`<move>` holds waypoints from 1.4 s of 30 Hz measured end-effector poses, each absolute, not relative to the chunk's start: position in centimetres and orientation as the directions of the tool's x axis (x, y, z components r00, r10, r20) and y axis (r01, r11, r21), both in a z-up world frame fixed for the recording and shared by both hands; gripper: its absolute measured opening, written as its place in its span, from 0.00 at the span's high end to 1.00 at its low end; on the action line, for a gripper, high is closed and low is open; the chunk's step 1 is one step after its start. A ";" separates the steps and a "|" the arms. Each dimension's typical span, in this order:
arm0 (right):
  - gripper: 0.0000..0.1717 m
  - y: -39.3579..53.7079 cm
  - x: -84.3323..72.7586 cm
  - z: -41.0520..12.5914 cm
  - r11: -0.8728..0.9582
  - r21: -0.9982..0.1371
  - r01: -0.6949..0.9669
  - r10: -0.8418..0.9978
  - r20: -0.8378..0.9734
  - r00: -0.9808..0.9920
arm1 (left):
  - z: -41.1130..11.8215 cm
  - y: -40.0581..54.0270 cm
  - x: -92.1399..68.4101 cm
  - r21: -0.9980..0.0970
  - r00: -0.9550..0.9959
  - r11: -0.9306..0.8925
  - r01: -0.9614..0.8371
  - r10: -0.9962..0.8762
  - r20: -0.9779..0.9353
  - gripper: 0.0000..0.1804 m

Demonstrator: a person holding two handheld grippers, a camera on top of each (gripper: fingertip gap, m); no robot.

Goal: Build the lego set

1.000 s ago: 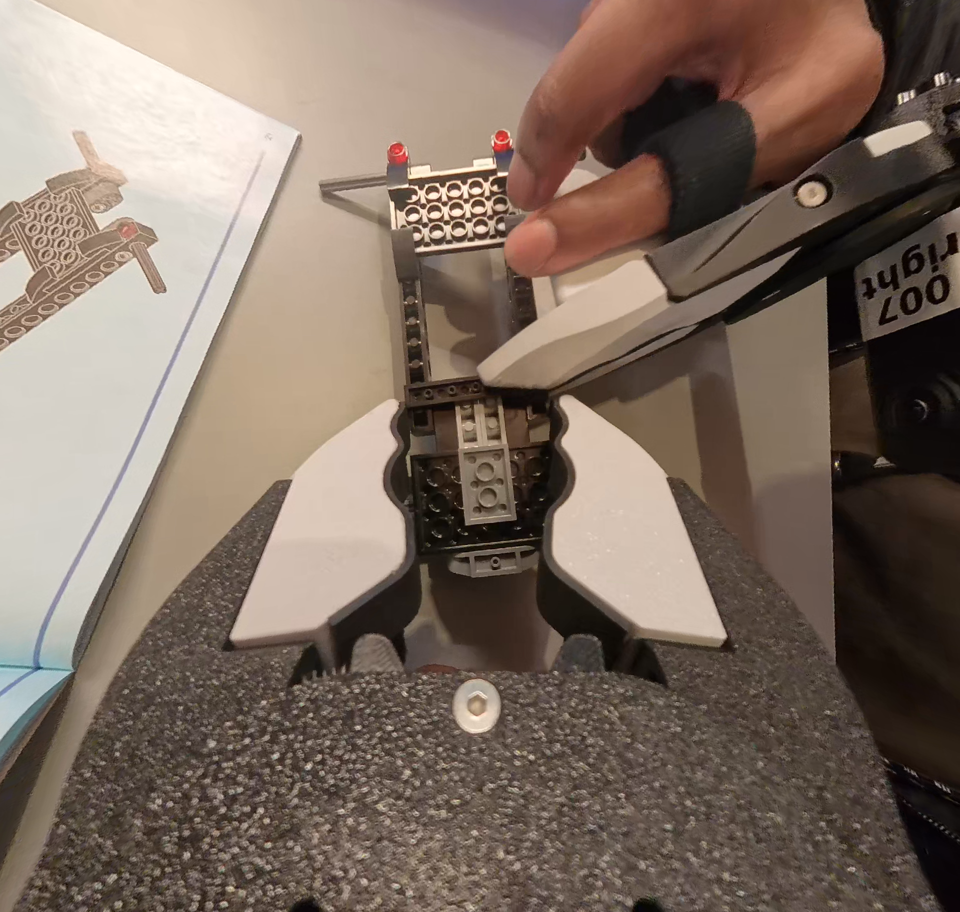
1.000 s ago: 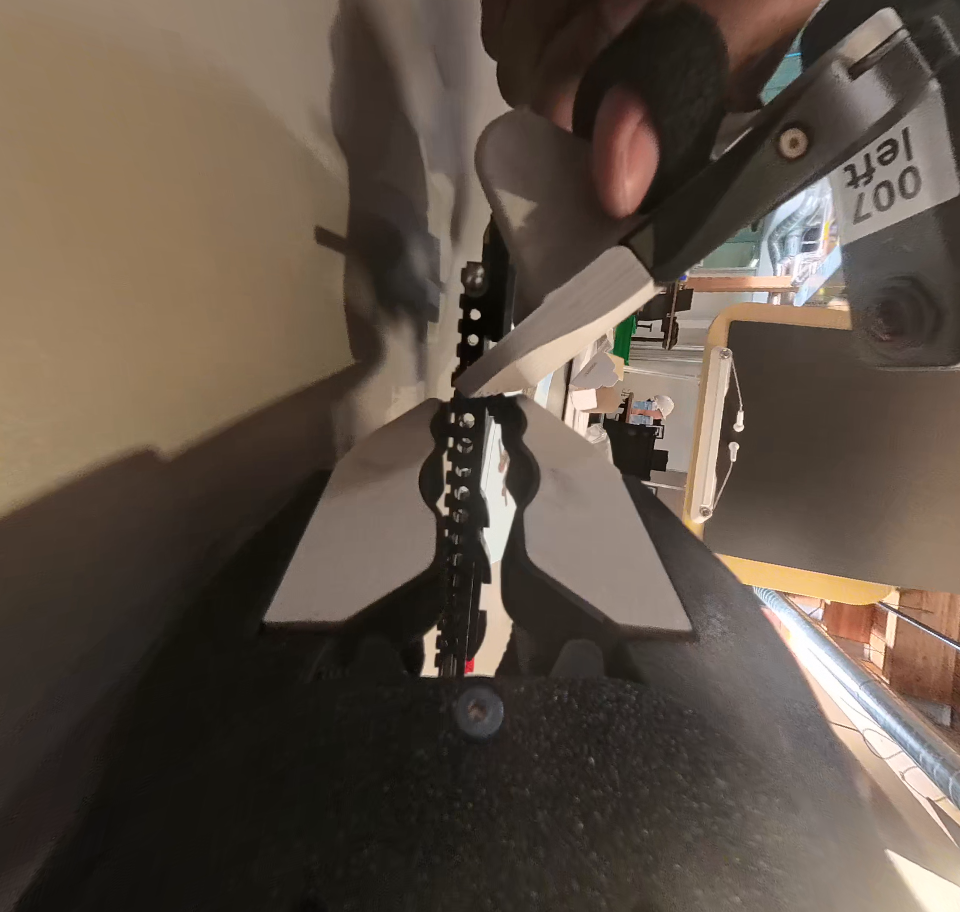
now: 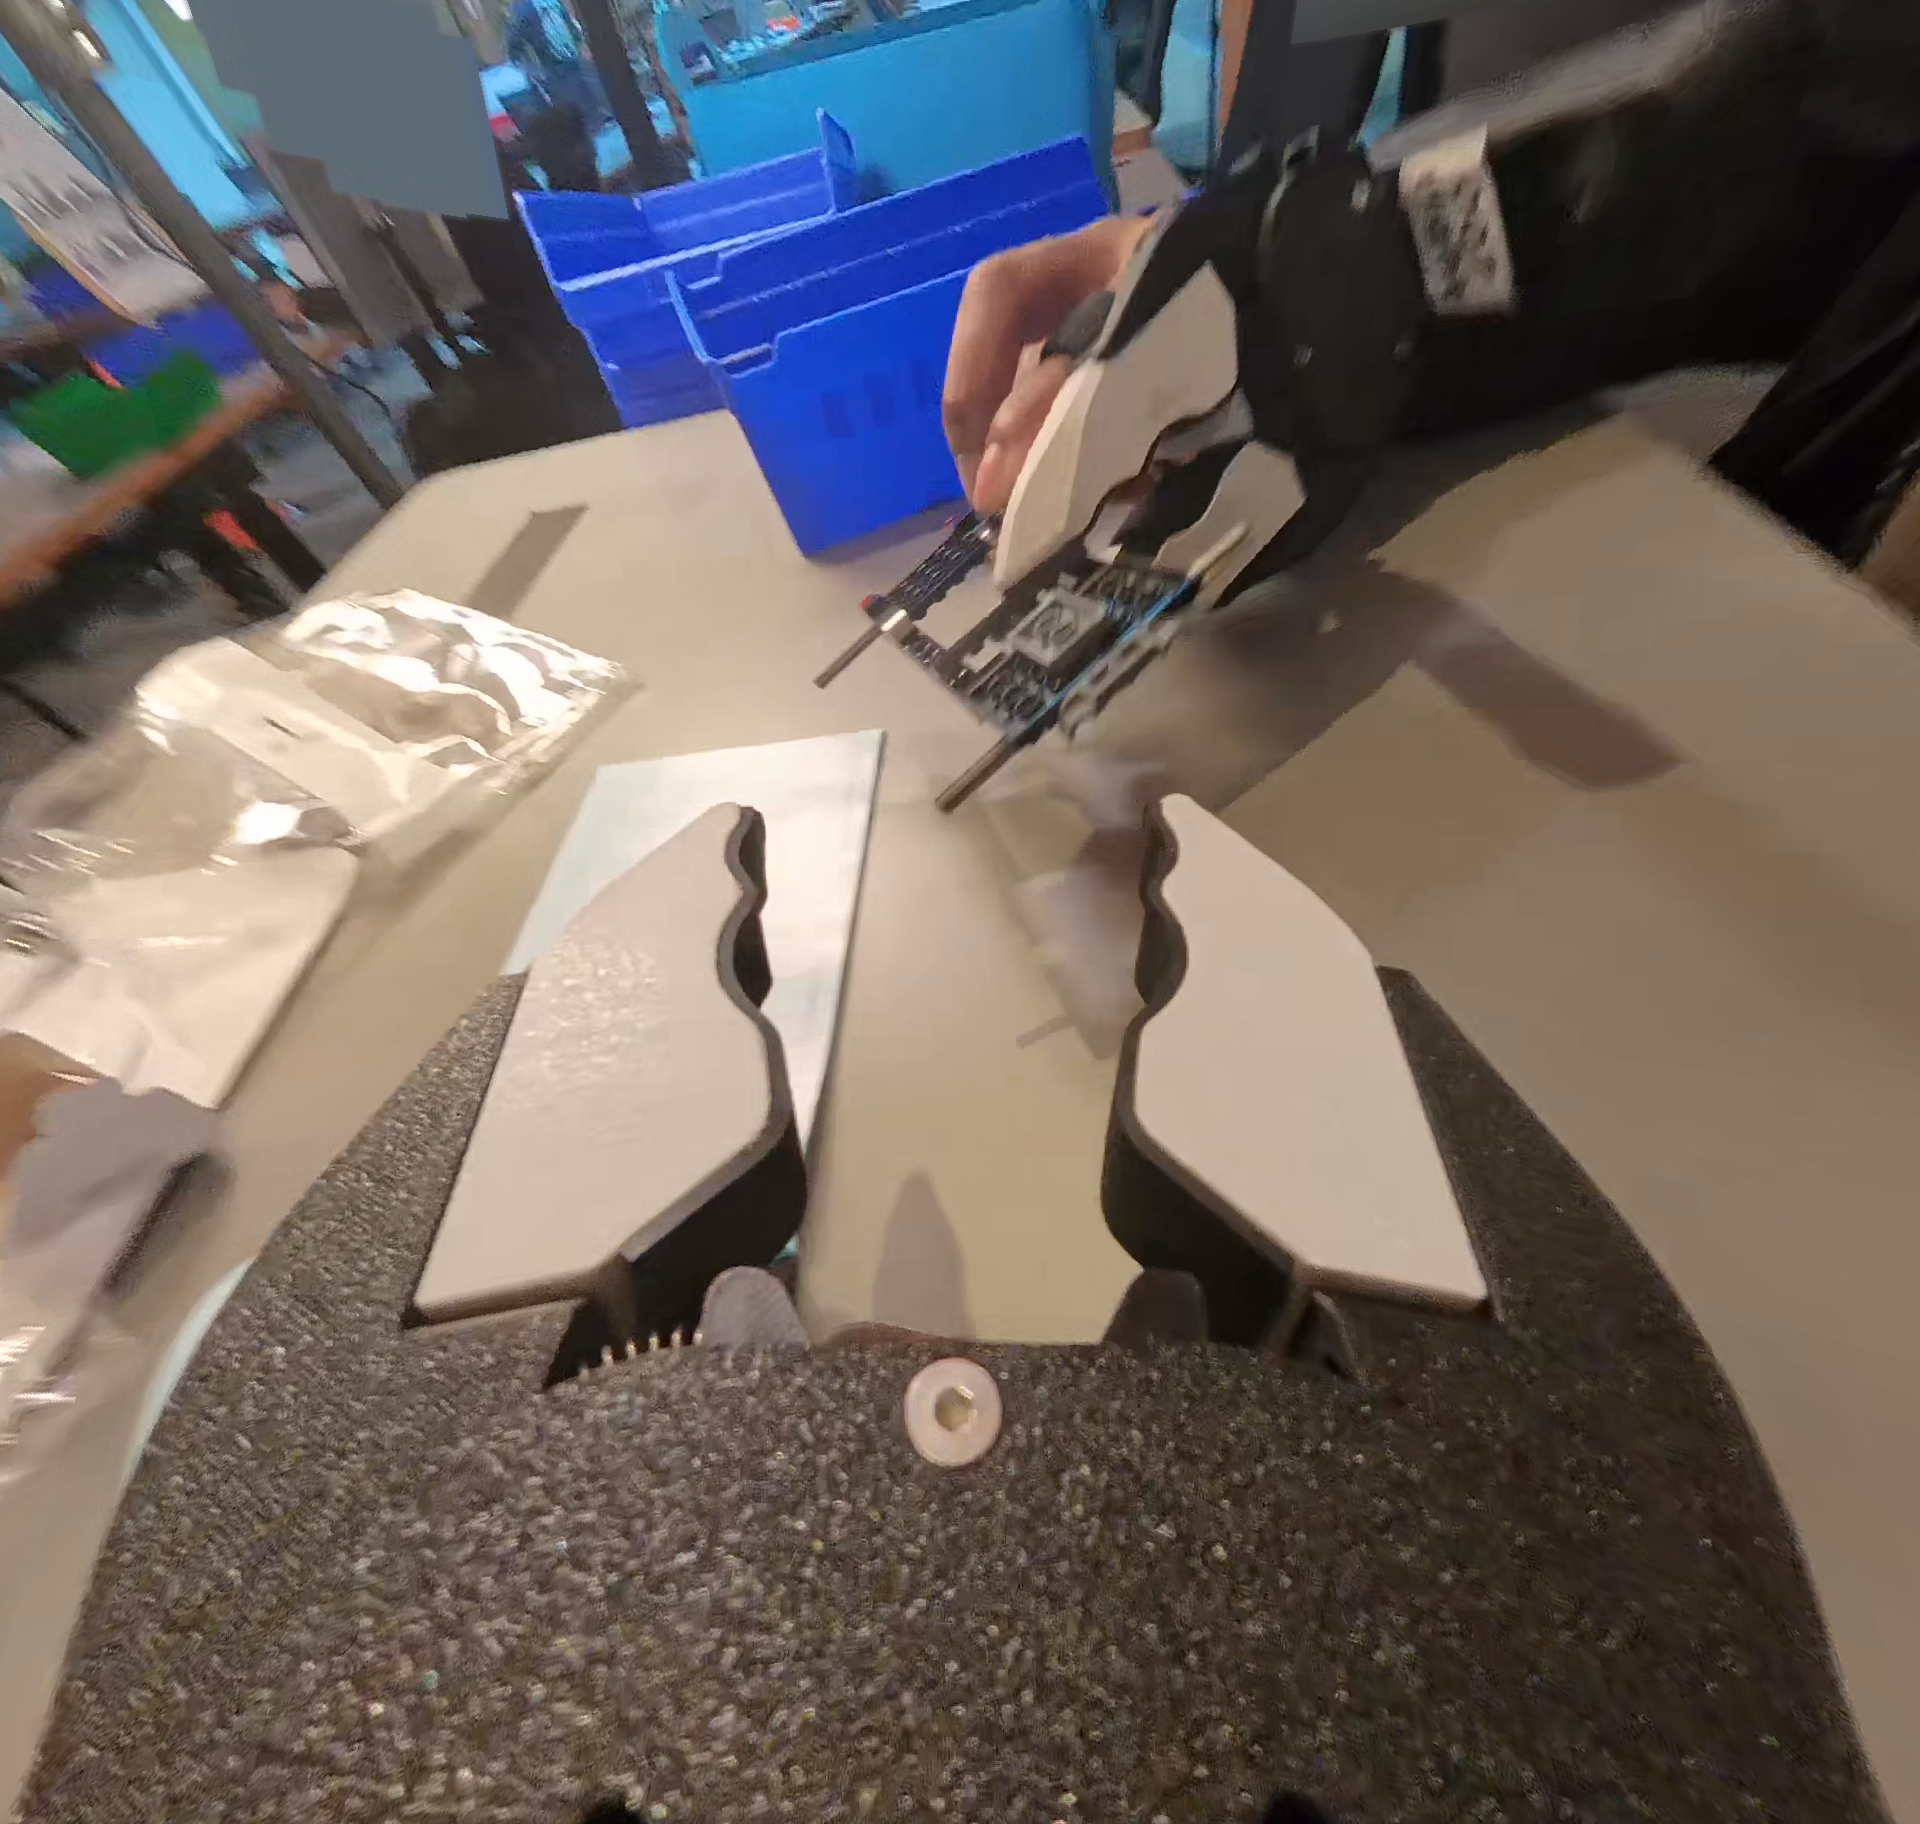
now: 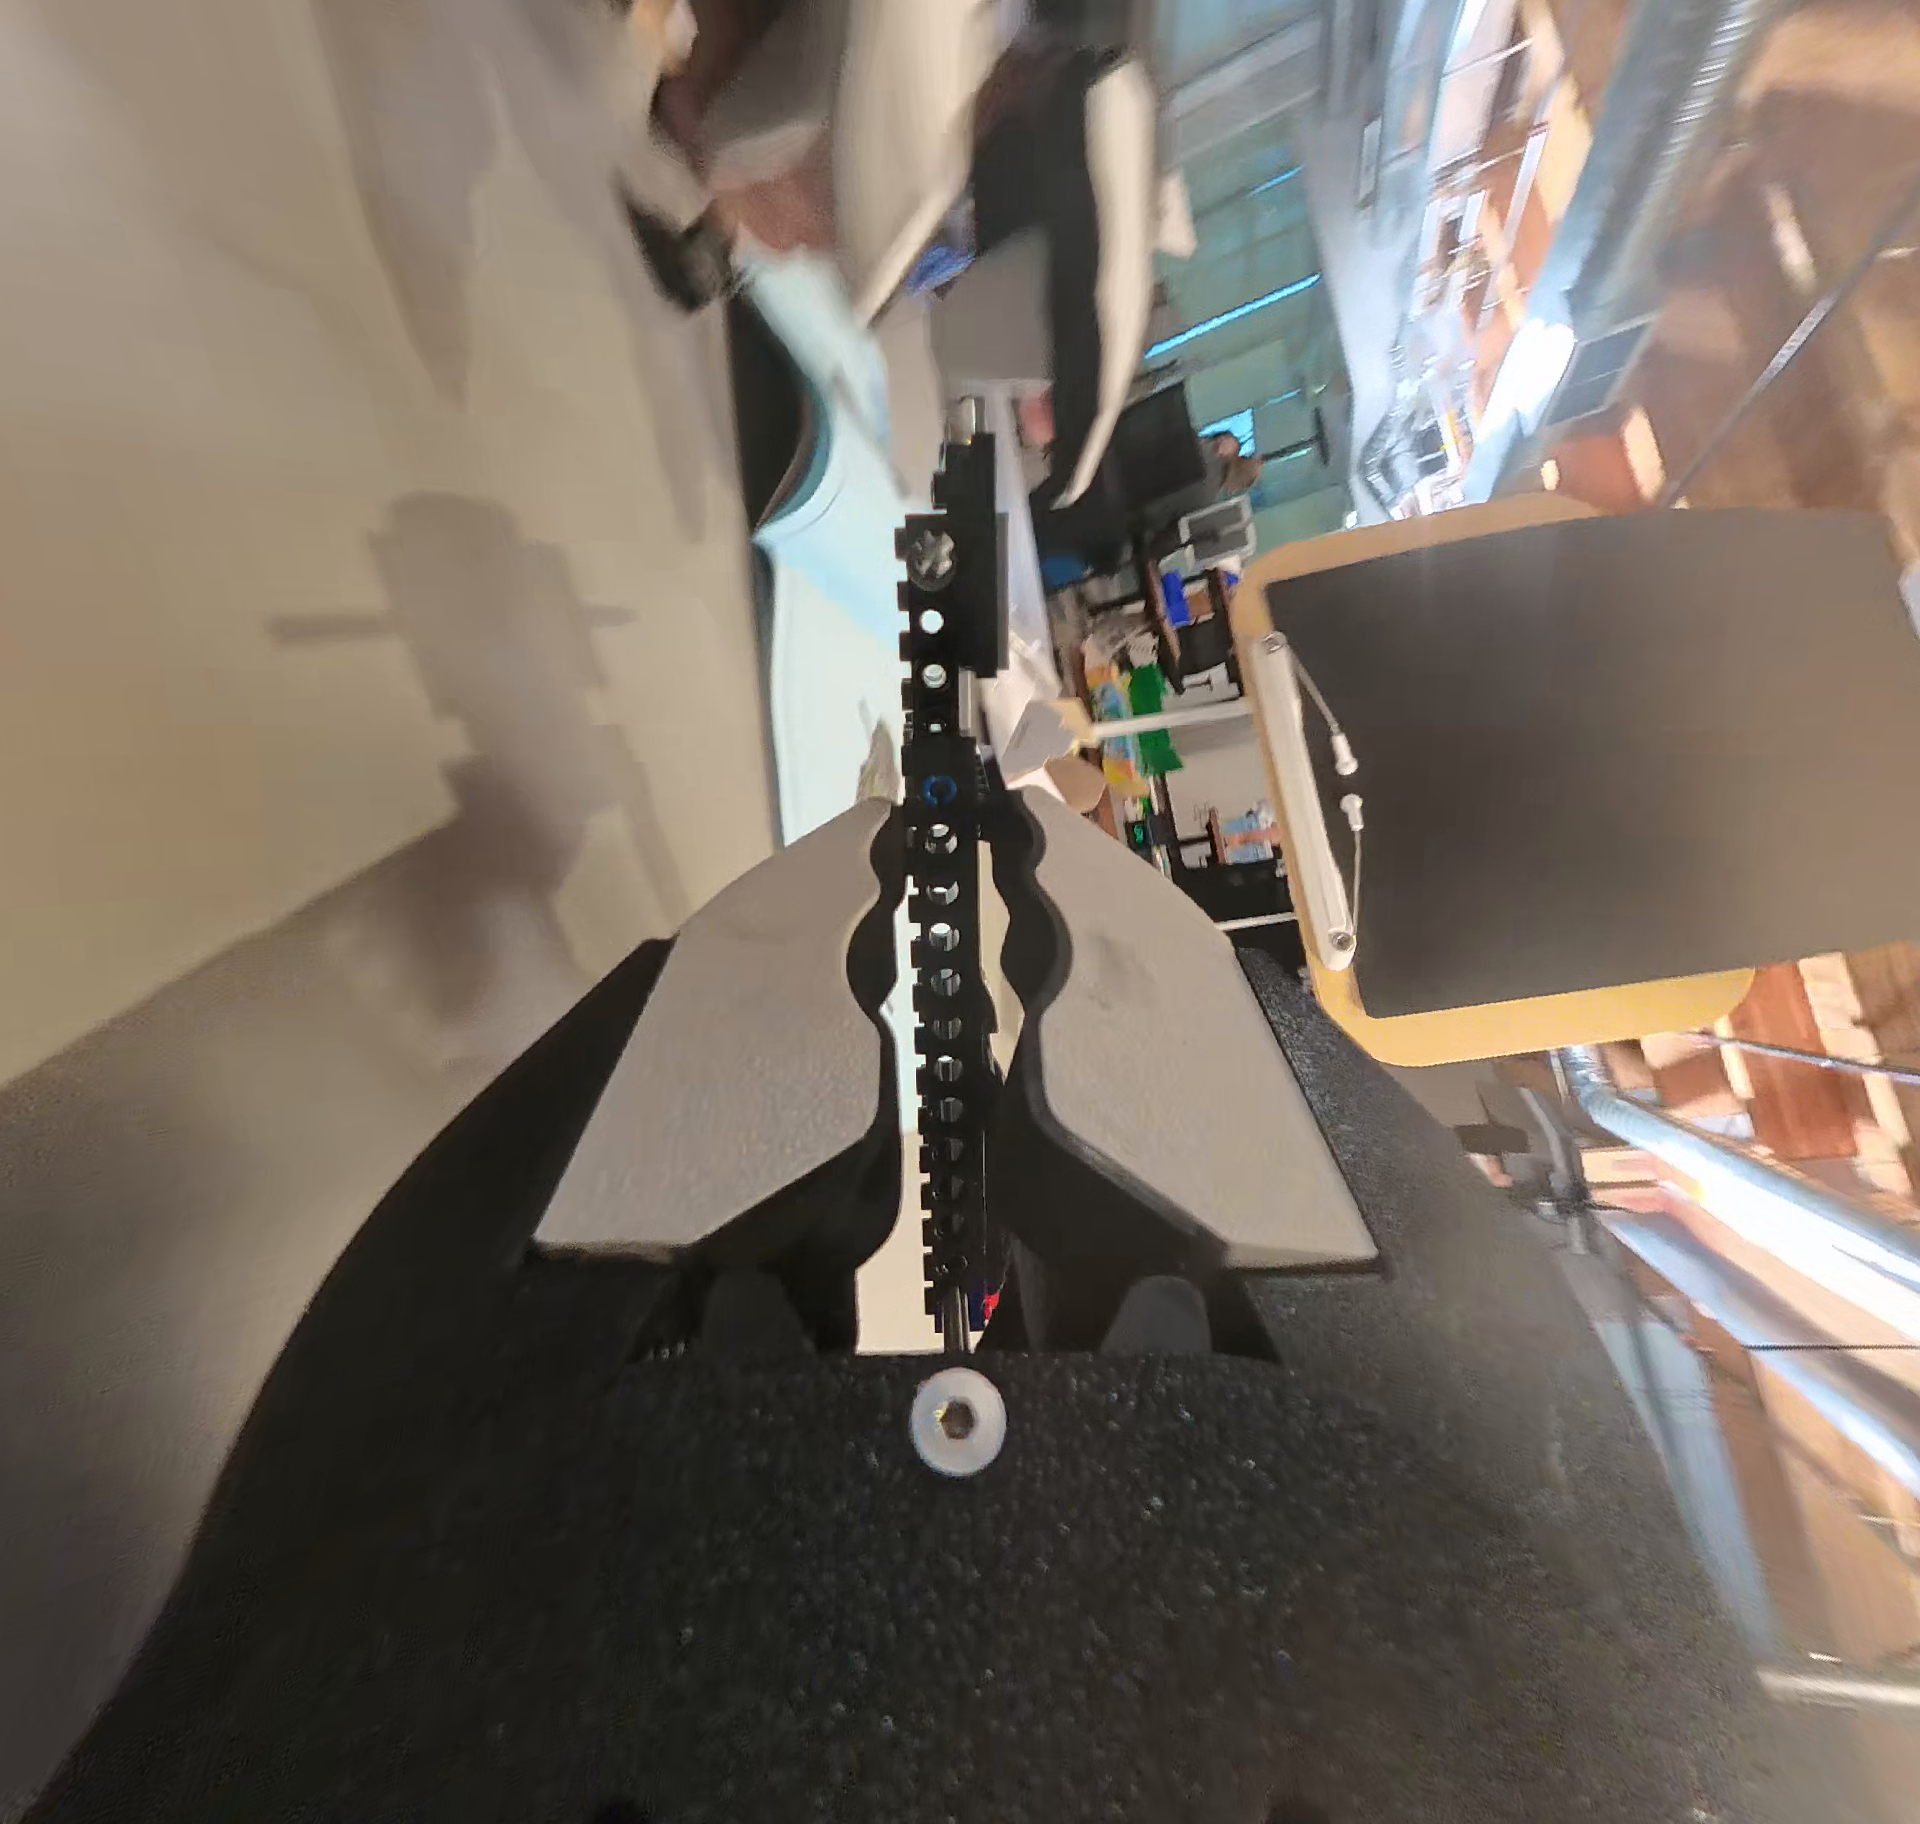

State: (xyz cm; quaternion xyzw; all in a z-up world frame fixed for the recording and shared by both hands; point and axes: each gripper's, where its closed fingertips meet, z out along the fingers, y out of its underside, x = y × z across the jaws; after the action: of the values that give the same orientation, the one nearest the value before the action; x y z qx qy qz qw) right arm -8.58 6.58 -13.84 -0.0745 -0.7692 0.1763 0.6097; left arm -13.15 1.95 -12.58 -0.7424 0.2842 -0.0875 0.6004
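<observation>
My left gripper (image 3: 951, 818) is open and empty, held low over the beige table (image 3: 1558, 943). Ahead and to its right, my right gripper (image 3: 1101, 517) holds a black and grey brick frame (image 3: 1049, 631) with grey axles sticking out, lifted above the table. In the right wrist view, my right gripper (image 4: 948, 818) is shut on a black holed beam (image 4: 940, 943) of that brick frame, which runs edge-on between the pads and sticks out past the fingertips. The left gripper shows only as a blur at the top of that view.
A pale blue booklet (image 3: 821, 818) lies on the table under my left fingers. Crumpled clear plastic bags (image 3: 312, 714) lie at the left. Blue crates (image 3: 883, 320) stand at the table's far edge. A black board with a wooden rim (image 4: 1558, 766) shows in the right wrist view.
My left gripper let go of the brick frame, opened wide and drew back from it. My right gripper kept its hold on the frame and lifted it off the table.
</observation>
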 end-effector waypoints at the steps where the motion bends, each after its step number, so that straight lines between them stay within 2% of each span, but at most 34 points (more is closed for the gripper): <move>1: 0.91 6.4 -8.5 -13.4 0.913 -0.390 -0.117 0.357 0.904 -0.235 | -12.9 2.4 -13.2 -0.922 0.814 -0.085 -0.379 -0.504 -0.288 0.62; 6: 0.91 4.5 -7.2 -11.3 0.836 -0.476 -0.272 0.428 0.877 -0.219 | -12.4 5.1 -12.0 -0.784 0.724 0.105 -0.612 -0.325 -0.608 0.61; 10: 0.91 2.8 -5.9 -10.1 0.760 -0.523 -0.385 0.464 0.852 -0.242 | -11.9 5.9 -8.8 -0.695 0.631 0.212 -0.687 -0.299 -0.716 0.62; 16: 0.91 1.8 -4.8 -9.2 0.704 -0.542 -0.460 0.477 0.840 -0.260 | -10.2 4.8 -5.9 -0.686 0.613 0.318 -0.655 -0.307 -0.728 0.78; 20: 0.91 1.4 -4.0 -8.8 0.685 -0.544 -0.484 0.476 0.838 -0.267 | -9.7 4.3 -5.1 -0.690 0.613 0.344 -0.637 -0.318 -0.724 0.84; 26: 0.91 0.9 -3.5 -8.4 0.647 -0.565 -0.512 0.484 0.823 -0.297 | -9.4 3.7 -3.9 -0.691 0.599 0.372 -0.619 -0.345 -0.723 0.89; 35: 0.91 1.1 -2.8 -8.3 0.602 -0.597 -0.531 0.502 0.800 -0.330 | -9.0 3.3 -3.3 -0.614 0.550 0.403 -0.679 -0.275 -0.789 0.89; 42: 0.91 1.6 -2.7 -8.3 0.582 -0.609 -0.539 0.512 0.789 -0.338 | -8.7 3.1 -2.9 -0.615 0.552 0.400 -0.680 -0.273 -0.788 0.91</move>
State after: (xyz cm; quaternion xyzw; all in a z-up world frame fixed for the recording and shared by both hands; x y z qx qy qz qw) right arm -2.72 1.62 -8.31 0.0099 -0.6784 0.4571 0.5751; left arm -2.91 3.06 -8.72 -0.5282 0.4509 0.1441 0.7049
